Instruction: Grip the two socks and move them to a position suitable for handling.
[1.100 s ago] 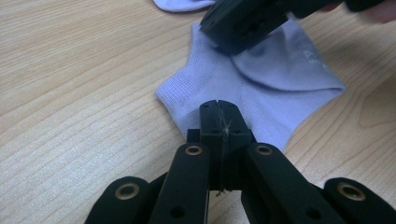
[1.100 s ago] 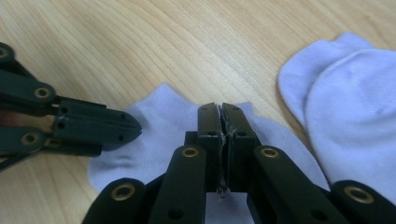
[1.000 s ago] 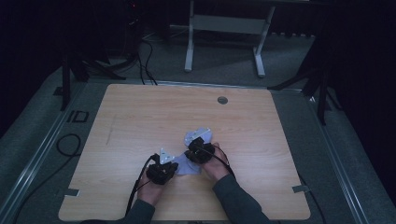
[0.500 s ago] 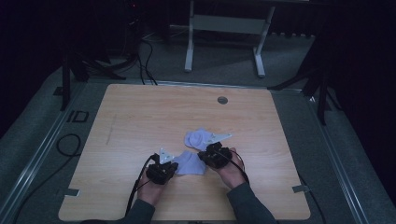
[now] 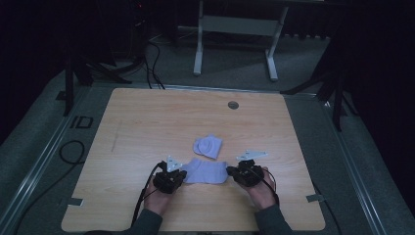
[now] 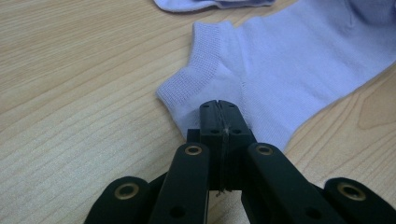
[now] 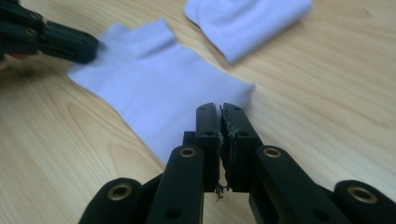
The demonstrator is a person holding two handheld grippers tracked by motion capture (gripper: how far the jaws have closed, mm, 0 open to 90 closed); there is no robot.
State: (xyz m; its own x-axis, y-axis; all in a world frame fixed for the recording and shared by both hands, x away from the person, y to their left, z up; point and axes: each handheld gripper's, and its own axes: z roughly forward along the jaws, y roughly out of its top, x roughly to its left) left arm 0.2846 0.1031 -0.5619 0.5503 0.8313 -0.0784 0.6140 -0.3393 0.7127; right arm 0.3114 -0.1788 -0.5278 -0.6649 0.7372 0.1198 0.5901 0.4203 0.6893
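Note:
A lavender sock (image 5: 206,172) lies flat on the wooden table (image 5: 147,122), stretched between my two grippers. My left gripper (image 5: 183,176) is shut on its cuff end; in the left gripper view the jaws (image 6: 219,105) pinch the fabric just below the ribbed cuff of the sock (image 6: 289,60). My right gripper (image 5: 229,172) is shut on the opposite end, and in the right gripper view its tips (image 7: 220,109) close on the edge of the sock (image 7: 159,79), with the left gripper (image 7: 51,37) at the far side. A second lavender sock (image 5: 207,146) lies folded just beyond.
The second sock also shows in the gripper views (image 6: 210,3) (image 7: 247,18). A round grommet hole (image 5: 233,105) sits near the table's far edge. A metal stand (image 5: 235,24) is behind the table, and a cable (image 5: 68,152) lies on the floor at left.
My right gripper has moved right, away from the left one, drawing the sock out flat between them. The left gripper has stayed where it was.

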